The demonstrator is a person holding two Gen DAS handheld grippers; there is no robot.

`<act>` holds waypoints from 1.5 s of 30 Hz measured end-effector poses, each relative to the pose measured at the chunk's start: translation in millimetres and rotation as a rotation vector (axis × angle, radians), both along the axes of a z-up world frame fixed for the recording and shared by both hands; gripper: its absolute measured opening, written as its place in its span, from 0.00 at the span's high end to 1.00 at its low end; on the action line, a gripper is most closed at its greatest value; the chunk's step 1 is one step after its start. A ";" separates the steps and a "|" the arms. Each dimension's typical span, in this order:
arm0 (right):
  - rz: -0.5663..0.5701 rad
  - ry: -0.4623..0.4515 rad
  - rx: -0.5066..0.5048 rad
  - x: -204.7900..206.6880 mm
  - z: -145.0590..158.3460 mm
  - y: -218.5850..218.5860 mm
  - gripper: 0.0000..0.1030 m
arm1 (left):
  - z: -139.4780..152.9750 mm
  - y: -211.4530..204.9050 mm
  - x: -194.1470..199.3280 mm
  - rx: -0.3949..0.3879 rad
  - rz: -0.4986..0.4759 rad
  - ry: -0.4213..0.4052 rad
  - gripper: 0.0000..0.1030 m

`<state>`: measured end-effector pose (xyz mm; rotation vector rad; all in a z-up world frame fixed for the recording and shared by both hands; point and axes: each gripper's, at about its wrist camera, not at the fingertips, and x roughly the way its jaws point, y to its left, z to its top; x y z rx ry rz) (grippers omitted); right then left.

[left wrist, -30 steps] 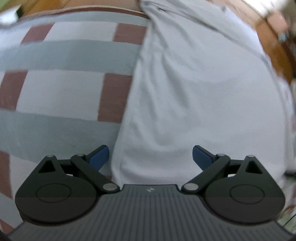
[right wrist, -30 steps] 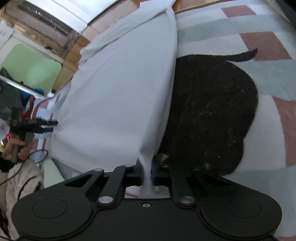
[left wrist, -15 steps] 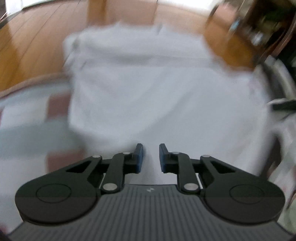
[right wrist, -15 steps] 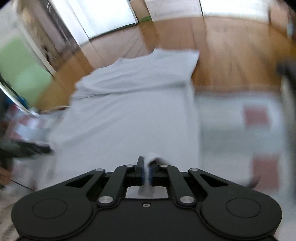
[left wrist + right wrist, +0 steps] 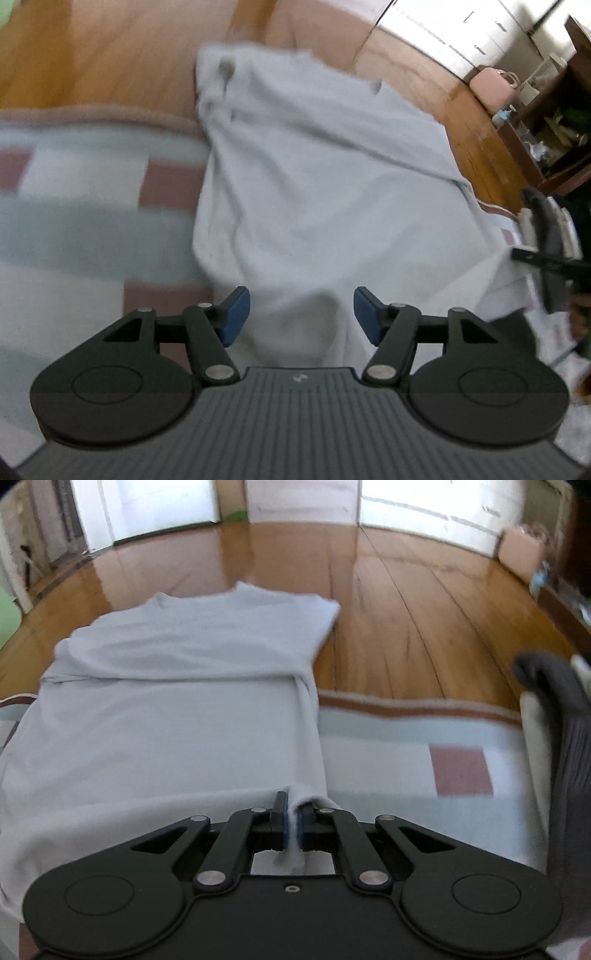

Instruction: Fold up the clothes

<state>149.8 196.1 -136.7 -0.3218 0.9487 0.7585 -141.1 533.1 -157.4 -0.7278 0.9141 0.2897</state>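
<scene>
Right hand-held gripper (image 5: 291, 825) pinching shirt (image 5: 166, 716) hem

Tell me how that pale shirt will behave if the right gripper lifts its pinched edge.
The shirt is probably floppy: its hem bunches between the right gripper fingers. It likely drapes rather than holds shape, judging by its creases. It seems light, so it may drag across the rug.
</scene>
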 end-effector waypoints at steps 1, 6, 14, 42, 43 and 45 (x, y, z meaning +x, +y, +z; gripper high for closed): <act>0.000 0.003 0.009 0.5 -1.0 -0.6 0.94 | -2.2 -0.2 -1.5 -0.036 -0.022 0.012 0.40; 0.001 -0.014 0.100 1.7 3.9 -2.2 0.94 | -6.0 -24.3 -7.2 -0.061 -0.115 0.007 0.14; -0.002 -0.051 0.170 3.0 26.9 5.1 0.94 | -24.5 -40.7 -1.2 -0.100 -0.137 0.036 0.63; -0.139 0.010 0.165 16.9 -9.5 -12.3 0.76 | 1.7 10.8 22.4 -0.018 0.191 -0.134 0.29; -0.145 0.016 0.171 18.5 -8.1 -14.1 0.74 | -1.0 7.9 23.2 -0.008 0.185 -0.080 0.31; -0.160 0.028 0.173 23.8 -7.2 -18.0 0.73 | -6.4 3.6 24.7 -0.009 0.168 -0.005 0.32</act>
